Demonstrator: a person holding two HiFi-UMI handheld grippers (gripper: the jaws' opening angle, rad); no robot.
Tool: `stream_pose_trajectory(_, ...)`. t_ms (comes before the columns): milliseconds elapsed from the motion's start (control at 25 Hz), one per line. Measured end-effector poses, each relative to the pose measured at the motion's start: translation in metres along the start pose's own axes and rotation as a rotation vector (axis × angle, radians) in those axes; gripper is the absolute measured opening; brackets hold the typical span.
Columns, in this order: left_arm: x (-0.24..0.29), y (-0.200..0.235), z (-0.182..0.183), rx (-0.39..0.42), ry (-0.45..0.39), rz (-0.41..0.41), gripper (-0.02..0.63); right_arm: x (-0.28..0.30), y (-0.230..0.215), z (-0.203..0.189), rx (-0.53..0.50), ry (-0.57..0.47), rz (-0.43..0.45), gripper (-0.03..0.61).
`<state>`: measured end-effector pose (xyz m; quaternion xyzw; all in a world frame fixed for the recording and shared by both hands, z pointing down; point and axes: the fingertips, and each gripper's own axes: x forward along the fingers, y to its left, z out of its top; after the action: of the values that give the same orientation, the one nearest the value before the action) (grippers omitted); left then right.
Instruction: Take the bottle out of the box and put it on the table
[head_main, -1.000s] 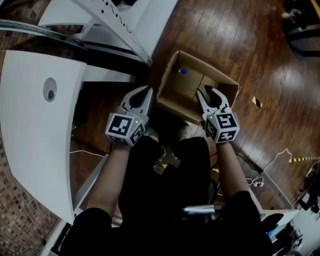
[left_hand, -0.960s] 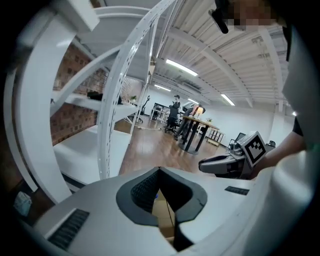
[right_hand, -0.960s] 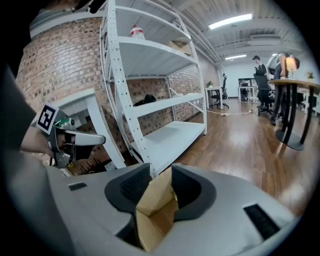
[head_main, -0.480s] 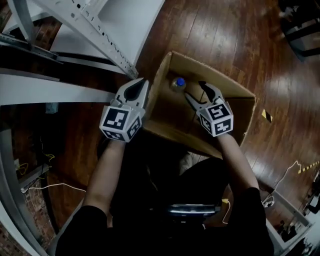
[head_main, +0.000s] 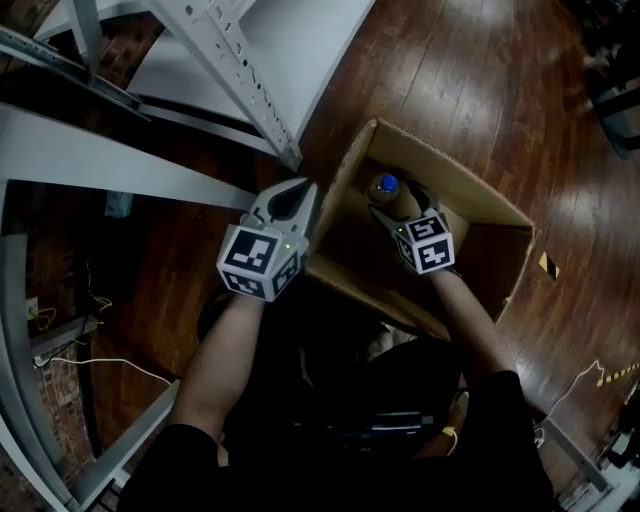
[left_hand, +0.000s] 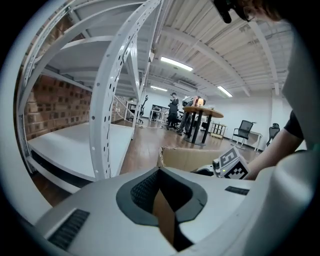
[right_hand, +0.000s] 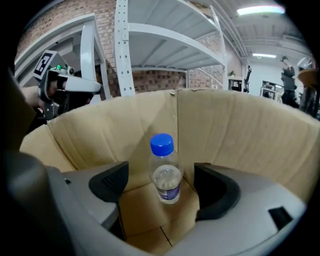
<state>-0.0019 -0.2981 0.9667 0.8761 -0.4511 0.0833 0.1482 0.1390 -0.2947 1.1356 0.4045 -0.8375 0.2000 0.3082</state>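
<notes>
I'm looking at an open-plan office or lab: brick wall (left_hand: 50, 107) left, white steel racking (left_hand: 117, 100) near, wood floor (head_main: 480, 70), ceiling strip lights (left_hand: 175, 63), a round table (left_hand: 202, 112) and office chairs (left_hand: 246, 130) at the far end.

No readable text, brand or number in any view. The bottle (right_hand: 165, 172) has a bluish label band (right_hand: 169, 190), but its print is too small and blurred to make out. The cube (head_main: 262, 262) on the left gripper (head_main: 297, 190) and its twin on the right gripper (head_main: 395, 203) show only black-and-white square marker patterns, not letters or digits.
</notes>
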Motion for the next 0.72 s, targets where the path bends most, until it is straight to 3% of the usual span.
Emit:
stream_pose_trajectory(120,-0.005,-0.006,0.002,0.035,0.005,-0.003,0.003,0.021,-0.012,-0.01,0.022,0.01,-0.017,0.42)
stream_pose_trajectory(560,-0.044,0.025,-0.011,0.014,0.037,0.055,0.003,0.077,-0.015,-0.023,0.046,-0.025,-0.035,0.413)
stream_pose_trajectory(680,-0.048,0.026,-0.017,0.039,0.056,0.057,0.003,0.084,-0.014,-0.024,0.046,-0.034,-0.052,0.383)
stream_pose_trajectory(720,-0.05,0.027,-0.017,0.042,0.057,0.06,0.003,0.084,-0.015,-0.024,0.041,-0.038,-0.066,0.342)
